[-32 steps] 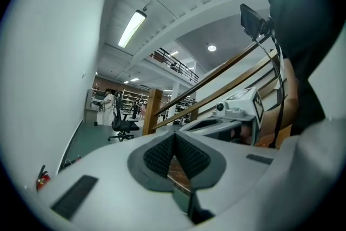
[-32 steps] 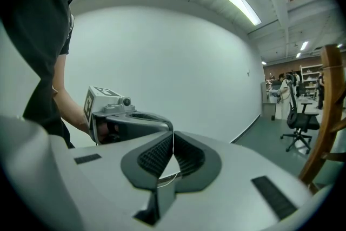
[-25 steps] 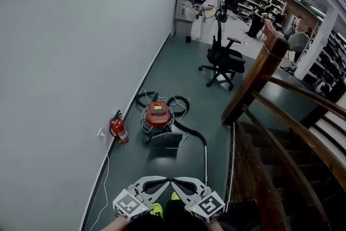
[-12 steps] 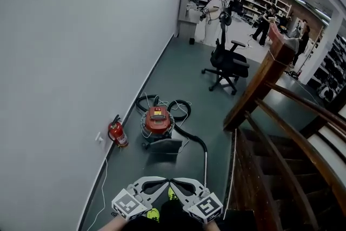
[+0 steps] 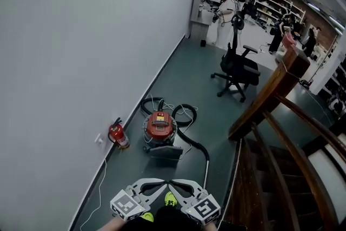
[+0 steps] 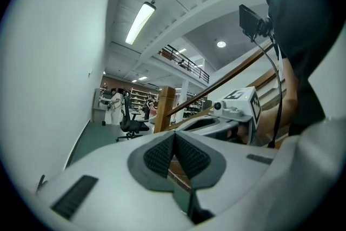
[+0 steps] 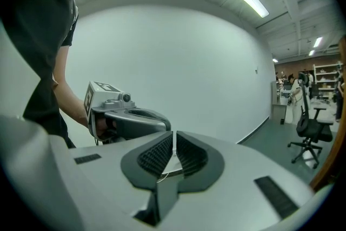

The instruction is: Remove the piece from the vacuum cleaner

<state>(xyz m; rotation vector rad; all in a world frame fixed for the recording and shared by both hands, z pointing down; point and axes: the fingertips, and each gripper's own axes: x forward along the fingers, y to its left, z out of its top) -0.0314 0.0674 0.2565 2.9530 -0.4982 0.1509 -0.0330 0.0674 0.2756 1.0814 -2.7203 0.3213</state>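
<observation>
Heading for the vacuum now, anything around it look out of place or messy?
Nothing looks damaged or spilled. The red vacuum cleaner stands upright near the wall, but its black hose and a white cable lie in loose loops around it, a possible snag. An office chair stands alone mid-corridor.

- The vacuum cleaner [image 5: 160,126] is now seen slightly lower in the head view.
- The office chair [image 5: 239,69] and wooden stair rail [image 5: 267,99] are shifted rightward.
- More of the white wall [image 5: 81,62] is taken in.
</observation>
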